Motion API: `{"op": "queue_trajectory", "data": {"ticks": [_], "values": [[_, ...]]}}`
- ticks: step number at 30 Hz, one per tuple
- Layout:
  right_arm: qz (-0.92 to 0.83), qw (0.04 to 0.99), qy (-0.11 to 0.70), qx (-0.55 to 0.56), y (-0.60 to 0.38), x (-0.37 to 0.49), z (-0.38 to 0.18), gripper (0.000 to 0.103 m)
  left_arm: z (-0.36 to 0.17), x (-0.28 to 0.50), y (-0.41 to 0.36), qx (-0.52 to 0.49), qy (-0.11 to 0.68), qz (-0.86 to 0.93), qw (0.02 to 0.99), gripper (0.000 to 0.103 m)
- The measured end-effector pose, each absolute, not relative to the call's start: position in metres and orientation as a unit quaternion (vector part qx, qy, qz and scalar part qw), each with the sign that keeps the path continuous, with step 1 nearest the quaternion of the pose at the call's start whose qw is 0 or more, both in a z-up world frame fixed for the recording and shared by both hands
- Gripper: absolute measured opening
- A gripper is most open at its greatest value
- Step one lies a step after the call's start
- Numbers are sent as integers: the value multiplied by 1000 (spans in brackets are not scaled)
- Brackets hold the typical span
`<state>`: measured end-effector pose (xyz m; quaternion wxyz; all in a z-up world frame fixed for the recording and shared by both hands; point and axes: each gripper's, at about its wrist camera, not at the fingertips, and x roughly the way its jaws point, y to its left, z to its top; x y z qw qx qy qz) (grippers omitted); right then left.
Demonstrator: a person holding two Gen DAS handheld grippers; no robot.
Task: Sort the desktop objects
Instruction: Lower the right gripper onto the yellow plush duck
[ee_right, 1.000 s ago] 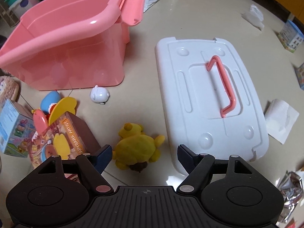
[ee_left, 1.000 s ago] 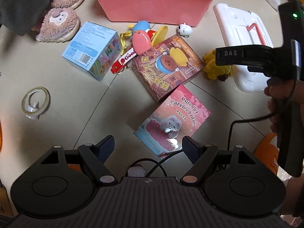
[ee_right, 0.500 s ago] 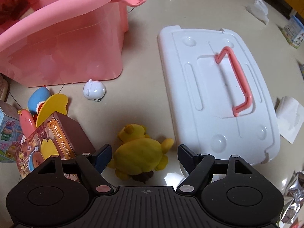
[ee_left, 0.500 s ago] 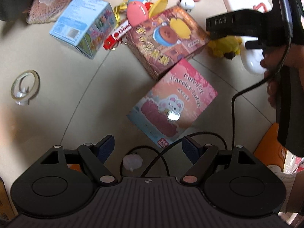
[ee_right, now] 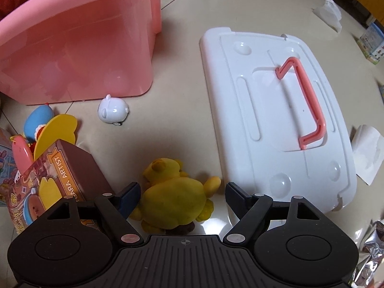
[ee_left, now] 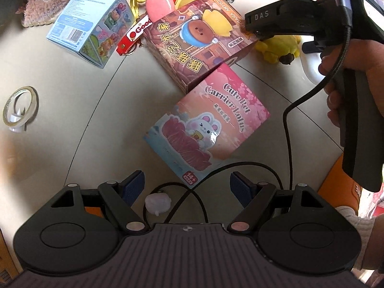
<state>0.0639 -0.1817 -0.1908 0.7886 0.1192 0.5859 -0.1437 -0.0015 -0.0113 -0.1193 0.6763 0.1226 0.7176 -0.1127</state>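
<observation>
My left gripper point(ee_left: 187, 187) is open, pointing down just in front of a pink "Cute Pet Carrier Lotus" box point(ee_left: 206, 129) that lies flat; its near corner sits between the fingers without contact. Behind it lies a brown toy box point(ee_left: 199, 40), and a blue box point(ee_left: 91, 24) is at the upper left. My right gripper point(ee_right: 181, 194) is open and straddles a yellow plush duck point(ee_right: 175, 199), with neither pad pressing it. The same duck point(ee_left: 278, 48) shows in the left wrist view under the right tool.
A pink tub point(ee_right: 79, 43) stands at the back left; its white lid point(ee_right: 276, 110) with a pink handle lies right of the duck. A white figurine point(ee_right: 112, 110), tape roll point(ee_left: 20, 108), red key strap point(ee_left: 132, 36), pink and blue toys point(ee_left: 159, 2) and a black cable point(ee_left: 216, 182) lie around.
Both grippers have sunk toward the floor. The pink box now reaches between the left fingers, and the duck has come in between the right fingers.
</observation>
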Motion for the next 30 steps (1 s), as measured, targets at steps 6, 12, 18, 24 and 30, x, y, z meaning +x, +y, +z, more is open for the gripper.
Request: {"op": "queue_trajectory", "data": {"ticks": [6, 12, 18, 24, 30], "values": [[-155, 784, 585, 137, -184, 64, -194, 74, -119, -3, -7, 125, 718, -115, 675, 80], [-162, 780, 585, 149, -186, 64, -195, 73, -119, -5, -7, 127, 719, -114, 674, 80], [-164, 777, 586, 162, -188, 63, -197, 74, -123, -5, -14, 122, 719, -111, 675, 80], [-163, 768, 588, 195, -194, 60, -201, 74, -122, -3, -14, 122, 718, -109, 677, 80], [-153, 770, 589, 192, -191, 63, -198, 62, -123, -4, -17, 124, 716, -109, 678, 81]]}}
